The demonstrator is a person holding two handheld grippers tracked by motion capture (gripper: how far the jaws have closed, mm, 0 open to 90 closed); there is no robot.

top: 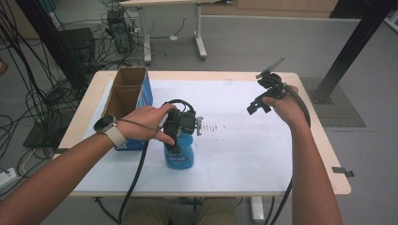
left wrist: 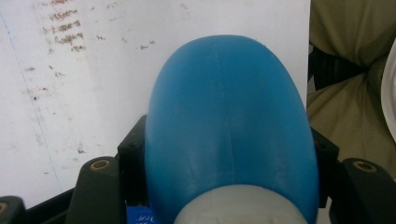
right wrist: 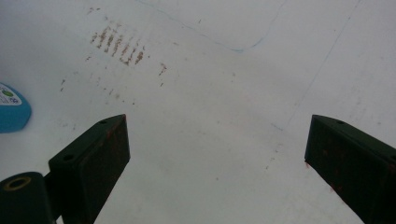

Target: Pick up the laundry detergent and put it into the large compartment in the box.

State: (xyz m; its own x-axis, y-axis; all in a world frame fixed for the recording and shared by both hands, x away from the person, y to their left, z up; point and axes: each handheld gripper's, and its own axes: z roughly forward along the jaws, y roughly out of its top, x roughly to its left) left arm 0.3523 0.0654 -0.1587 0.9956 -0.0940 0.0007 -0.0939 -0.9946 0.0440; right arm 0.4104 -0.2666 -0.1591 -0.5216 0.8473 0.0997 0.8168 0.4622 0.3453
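A blue plastic bottle (top: 180,158) with a label stands upright on the white mat, left of the middle. My left gripper (top: 177,139) comes down on it from above and is shut on its upper part. In the left gripper view the bottle's rounded blue body (left wrist: 229,116) sits between both black jaws, with a pale neck at the bottom edge. My right gripper (top: 256,106) is held up over the right part of the table, jaws wide apart. In the right gripper view my right gripper (right wrist: 215,140) has nothing between its jaws, and the bottle's edge (right wrist: 11,112) shows at far left.
An open cardboard box (top: 127,92) with a blue side stands at the table's left, just behind my left hand. Brown smudges (top: 214,126) mark the white mat (top: 244,150) near the middle. Cables trail from both grippers toward the front edge.
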